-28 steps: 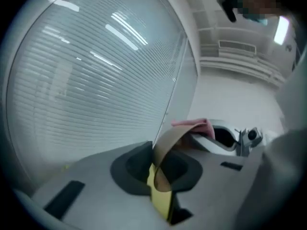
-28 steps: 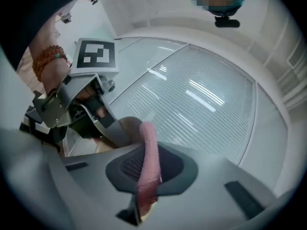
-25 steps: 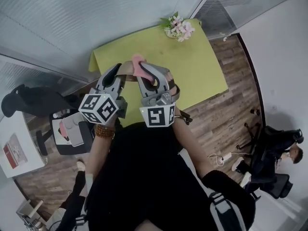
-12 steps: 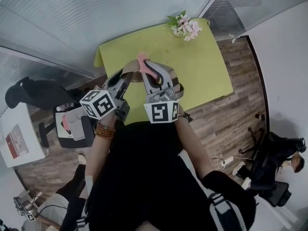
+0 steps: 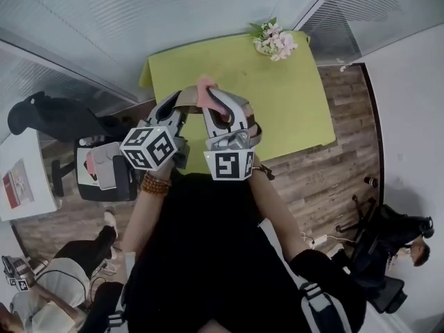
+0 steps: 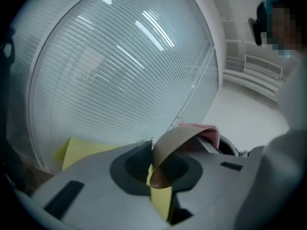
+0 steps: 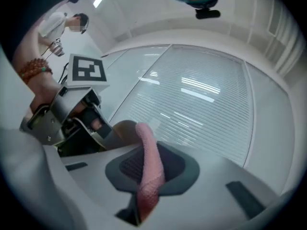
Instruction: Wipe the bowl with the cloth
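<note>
left gripper (image 6: 154, 169), jaws just closed tighter, clamping bowl (image 6: 173, 140) rim, right gripper (image 7: 150, 175) pinching cloth (image 7: 146, 143) (at that rim)

Counting two tools: left tool (image 6: 156, 169), jaws just closing on the bowl rim, and right tool (image 7: 146, 178). Counting one bowl (image 6: 180, 135), one cloth (image 7: 146, 138), one surface (image 5: 277, 109), one flower bunch (image 5: 275, 39), two onlookers: left onlooker (image 5: 59, 283), right onlooker (image 5: 415, 229).

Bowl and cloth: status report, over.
Left gripper just closed further, shut on bowl rim. Right gripper shut on pink cloth, cloth at bowl's far rim. Both held above green table; nothing in the way.
</note>
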`<state>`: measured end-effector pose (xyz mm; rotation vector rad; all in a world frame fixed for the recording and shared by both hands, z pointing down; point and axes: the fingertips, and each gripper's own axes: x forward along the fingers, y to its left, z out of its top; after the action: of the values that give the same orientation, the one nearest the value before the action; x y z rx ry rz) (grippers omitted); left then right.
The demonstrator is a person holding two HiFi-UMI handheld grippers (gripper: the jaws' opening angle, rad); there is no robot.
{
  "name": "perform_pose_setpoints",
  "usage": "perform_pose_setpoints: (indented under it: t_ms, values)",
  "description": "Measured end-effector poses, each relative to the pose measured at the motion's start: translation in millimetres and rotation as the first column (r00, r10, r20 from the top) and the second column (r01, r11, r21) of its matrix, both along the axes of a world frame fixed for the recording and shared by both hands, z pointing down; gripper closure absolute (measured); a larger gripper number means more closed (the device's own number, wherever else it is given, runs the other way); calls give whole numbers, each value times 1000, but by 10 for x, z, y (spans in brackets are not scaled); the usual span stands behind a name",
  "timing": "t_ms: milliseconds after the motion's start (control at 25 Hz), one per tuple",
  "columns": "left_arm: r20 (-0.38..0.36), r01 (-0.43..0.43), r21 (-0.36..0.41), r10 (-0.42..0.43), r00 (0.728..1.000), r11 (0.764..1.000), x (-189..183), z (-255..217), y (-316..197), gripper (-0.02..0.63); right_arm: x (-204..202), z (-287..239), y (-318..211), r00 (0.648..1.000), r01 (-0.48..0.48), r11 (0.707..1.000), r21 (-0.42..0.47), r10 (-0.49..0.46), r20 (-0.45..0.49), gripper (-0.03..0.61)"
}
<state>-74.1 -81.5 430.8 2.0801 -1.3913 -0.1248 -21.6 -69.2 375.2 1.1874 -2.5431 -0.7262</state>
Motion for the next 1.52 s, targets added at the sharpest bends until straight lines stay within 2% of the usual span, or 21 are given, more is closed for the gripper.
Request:
perform_pose_setpoints:
  t_ms: [160,320,360,400,440,480,520,560,600,640,680,720,800,920,1080,1200,1280,1320,1400,1480,1520]
  values:
    - [-235,76,23,-68,970,997,-67,-132,-30,571,49,-111,-43,987,-68,997,-20,70,148,545]
    - [-452,96,-56,-111,885,994,-94,-86,-88,569,147,-219,-203,919,-20,989,-145,75,387,552]
    - [-483,64,-60,-86,871,996,-44,-58,-92,568,167,-183,-225,917,0,983,-182,73,393,552]
    - [-482,20,-42,-38,875,999,15,-46,-105,563,175,-122,-258,933,12,978,-208,64,353,552]
    - [-435,-29,-10,22,900,1000,64,-41,-127,549,177,-68,-302,955,16,977,-215,49,292,554]
    - [-334,-76,25,80,939,997,103,-37,-148,541,182,-36,-341,974,14,979,-201,32,223,555]
    - [-184,-114,53,122,975,992,130,-23,-156,524,194,-18,-361,989,9,985,-173,17,150,555]
    - [-6,-138,72,139,990,988,144,-3,-151,504,207,-1,-356,998,4,991,-136,6,70,555]
    - [168,-152,91,135,976,984,149,7,-144,499,212,22,-333,1000,2,996,-94,-4,-15,557]
    - [306,-159,116,117,945,980,153,-9,-143,483,207,50,-299,995,7,999,-51,-12,-99,557]
    - [394,-162,146,93,915,976,164,-49,-150,484,198,75,-262,986,14,1000,-17,-17,-165,557]
    - [436,-163,175,72,897,971,192,-92,-164,489,196,88,-235,978,19,1000,7,-17,-207,555]
    - [431,-161,201,61,900,966,305,-124,-219,563,241,81,-255,969,11,999,40,-1,-246,557]
    - [311,-123,177,63,948,976,485,-108,-313,571,411,74,-370,973,-16,999,33,23,-229,557]
    - [100,-69,151,55,994,986,583,-164,-396,565,611,57,-421,1000,-26,996,-86,25,-14,555]
    - [-64,-33,156,43,997,987,573,-169,-410,553,658,53,-421,991,0,987,-162,21,129,545]
    - [-138,4,136,15,990,991,547,-97,-392,544,656,109,-422,983,19,978,-207,19,182,541]
    - [-135,13,120,3,991,993,537,-28,-380,535,651,188,-425,987,17,973,-231,21,161,541]
    - [-44,-29,82,33,998,996,569,170,-333,532,642,405,-416,1000,-22,974,-227,23,4,555]
    - [127,-114,34,109,986,993,638,390,-274,524,619,582,-378,978,-34,989,-142,4,-207,557]
    - [238,-146,17,138,961,989,655,479,-256,517,594,637,-347,956,-17,995,-97,-12,-292,556]
